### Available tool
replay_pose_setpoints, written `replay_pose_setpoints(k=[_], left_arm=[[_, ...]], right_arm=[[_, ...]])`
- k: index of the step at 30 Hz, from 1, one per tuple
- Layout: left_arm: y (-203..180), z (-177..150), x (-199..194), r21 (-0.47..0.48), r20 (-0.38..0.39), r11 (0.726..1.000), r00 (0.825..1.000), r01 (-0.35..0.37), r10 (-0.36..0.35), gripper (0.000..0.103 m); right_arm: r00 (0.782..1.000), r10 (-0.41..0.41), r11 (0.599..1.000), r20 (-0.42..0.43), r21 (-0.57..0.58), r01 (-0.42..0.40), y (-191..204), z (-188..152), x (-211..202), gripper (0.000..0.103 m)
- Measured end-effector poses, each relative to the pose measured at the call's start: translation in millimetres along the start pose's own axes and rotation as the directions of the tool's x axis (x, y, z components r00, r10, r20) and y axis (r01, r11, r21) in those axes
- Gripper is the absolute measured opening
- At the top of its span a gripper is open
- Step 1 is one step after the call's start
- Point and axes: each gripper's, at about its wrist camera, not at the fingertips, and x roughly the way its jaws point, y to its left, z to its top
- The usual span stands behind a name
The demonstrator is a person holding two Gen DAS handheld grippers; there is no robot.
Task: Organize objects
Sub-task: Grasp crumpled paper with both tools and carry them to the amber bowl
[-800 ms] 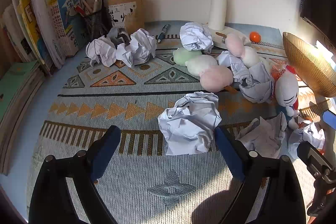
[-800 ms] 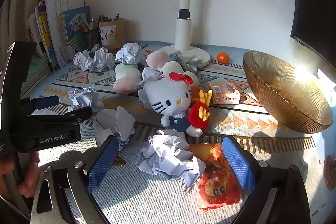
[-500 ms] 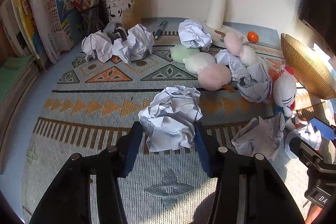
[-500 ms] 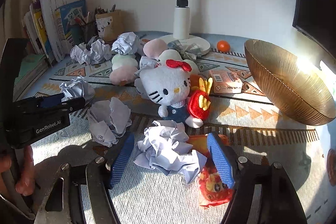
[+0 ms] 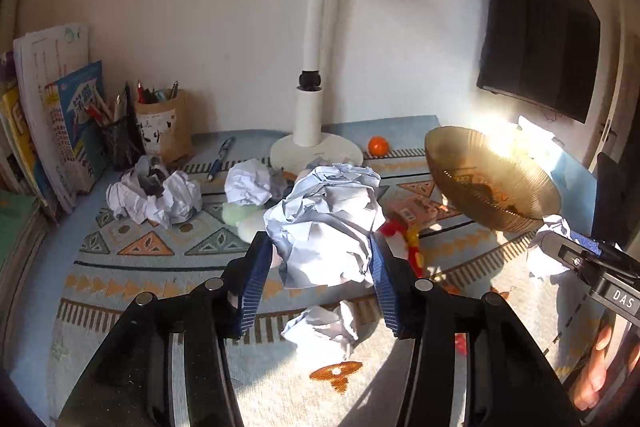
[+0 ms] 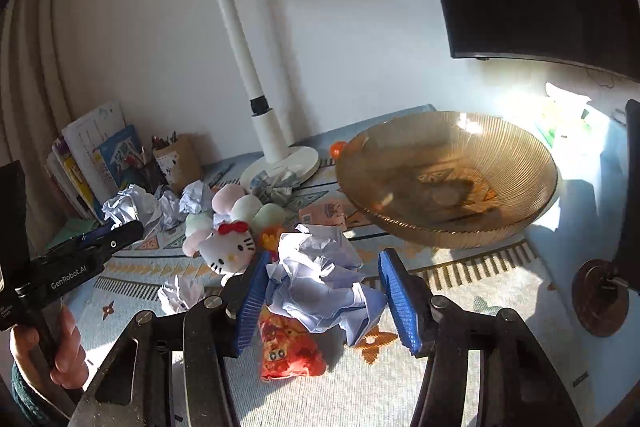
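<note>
While both balls hang above the patterned mat:
Left gripper: clamped on crumpled paper ball.
Right gripper: pinching another paper wad.

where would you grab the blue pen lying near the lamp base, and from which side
Grip the blue pen at mid-barrel, coming from above with the pads across its width. It lies flat on the mat, slim and angled toward the lamp base, with bare mat on both long sides; end-on, the pads would likely slip off.
</note>
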Motion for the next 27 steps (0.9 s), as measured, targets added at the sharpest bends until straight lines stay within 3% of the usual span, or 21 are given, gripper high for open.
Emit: replay_pose_setpoints(k=[5, 11, 19, 27], left_arm=[[-73, 32, 15, 0.064, 0.013, 0.988, 0.989, 0.143, -0.144, 0.046], [-124, 39, 50, 0.089, -0.014, 0.979, 0.983, 0.183, -0.183, 0.046], [-140, 40, 94, 0.083, -0.020, 0.988, 0.991, 0.132, -0.130, 0.046], [-159, 41, 143, 0.097, -0.095, 0.987, 0.989, 0.125, -0.116, 0.046]], right_arm=[[0.991, -0.121, 0.991, 0.055, 0.067, 0.117, -46, 30, -18, 0.054], [0.982, -0.178, 0.983, 0.066, 0.058, 0.174, -66, 51, -9, 0.055], [0.970, -0.243, 0.968, 0.014, 0.072, 0.241, -86, 70, 44, 0.055], [0.944, -0.325, 0.942, -0.051, 0.064, 0.328, -108, 62, 84, 0.055]])
